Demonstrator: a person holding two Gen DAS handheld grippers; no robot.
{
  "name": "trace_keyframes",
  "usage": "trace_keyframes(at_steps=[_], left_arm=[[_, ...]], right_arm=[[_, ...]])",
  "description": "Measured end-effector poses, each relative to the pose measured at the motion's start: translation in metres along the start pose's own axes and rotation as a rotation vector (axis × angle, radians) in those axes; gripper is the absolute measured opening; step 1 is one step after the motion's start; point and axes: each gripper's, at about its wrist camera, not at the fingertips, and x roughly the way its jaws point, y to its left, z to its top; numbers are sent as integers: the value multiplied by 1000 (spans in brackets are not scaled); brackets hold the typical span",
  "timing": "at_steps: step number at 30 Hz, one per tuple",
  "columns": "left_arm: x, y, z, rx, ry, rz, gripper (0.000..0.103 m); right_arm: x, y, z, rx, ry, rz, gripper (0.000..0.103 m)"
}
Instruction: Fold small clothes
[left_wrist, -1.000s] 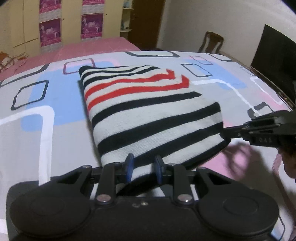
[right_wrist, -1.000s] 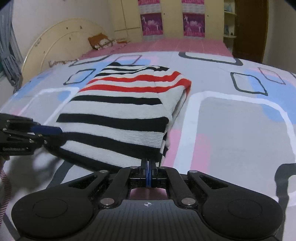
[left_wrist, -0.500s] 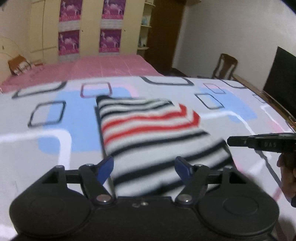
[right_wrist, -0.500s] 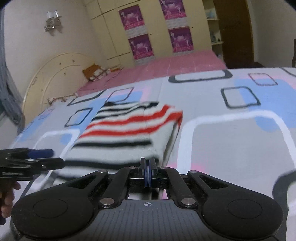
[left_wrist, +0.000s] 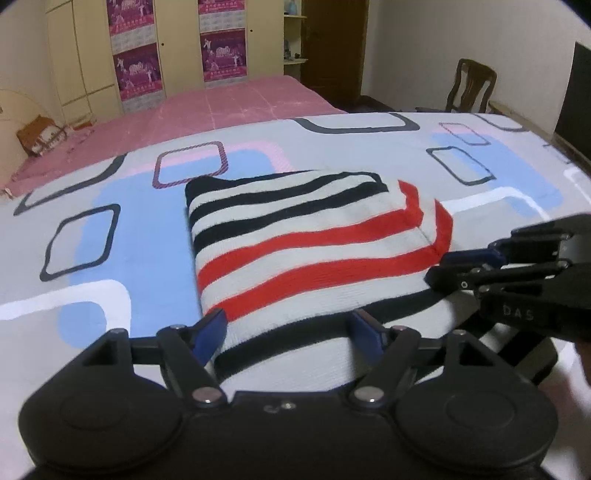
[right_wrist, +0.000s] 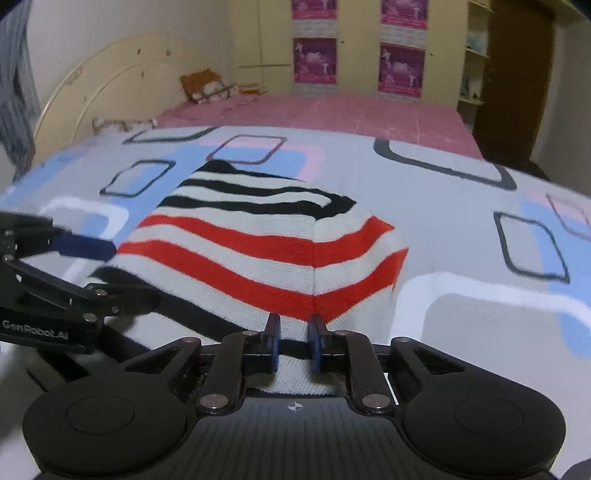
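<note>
Folded black, white and red striped knit sweater (left_wrist: 306, 258) on patterned bedspread (left_wrist: 110, 229). Left gripper (left_wrist: 288, 330) spread wide, right gripper (right_wrist: 293, 338) part-open astride near edge. Soft, light, floppy; best pinched at corners.

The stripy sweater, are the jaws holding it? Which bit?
Nothing is held. The left gripper stands wide open around the stripy sweater's near edge. The right gripper is partly open, unpinched.
</note>
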Motion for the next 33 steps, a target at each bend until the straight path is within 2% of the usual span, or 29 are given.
trace_keyframes(at_steps=[5,8,9,10,11,12,14,17,21,26,28,33], left_arm=[[0,1,1,-35,19,17,84],[-5,6,5,-71,22,9,84],[-10,9,5,-84,4,10,90],[-14,12,4,-96,-8,11,94],[-17,17,2,-111,-12,3,97],[-19,23,-1,-129,-11,-8,97],[-16,34,-4,-167,10,-38,96],[-8,52,-9,-259,38,-104,95],[6,70,-14,-401,68,-199,93],[25,80,-19,-519,103,-305,91],[29,82,-21,-546,97,-318,91],[32,77,-15,-517,94,-315,89]], right_arm=[[-3,-7,-4,14,-8,27,16],[-10,-12,0,55,-25,48,16],[-19,-21,0,110,-48,55,28],[-26,-28,0,159,-67,55,50],[-33,-39,-2,211,-88,55,87],[-40,-51,-6,258,-114,77,89],[-45,-76,-12,356,-99,144,89],[-35,-111,-24,522,-37,250,75],[-16,-137,-36,683,22,353,70],[9,-138,-36,719,89,451,70],[16,-136,-32,702,105,453,70],[24,-121,-12,613,143,420,70]])
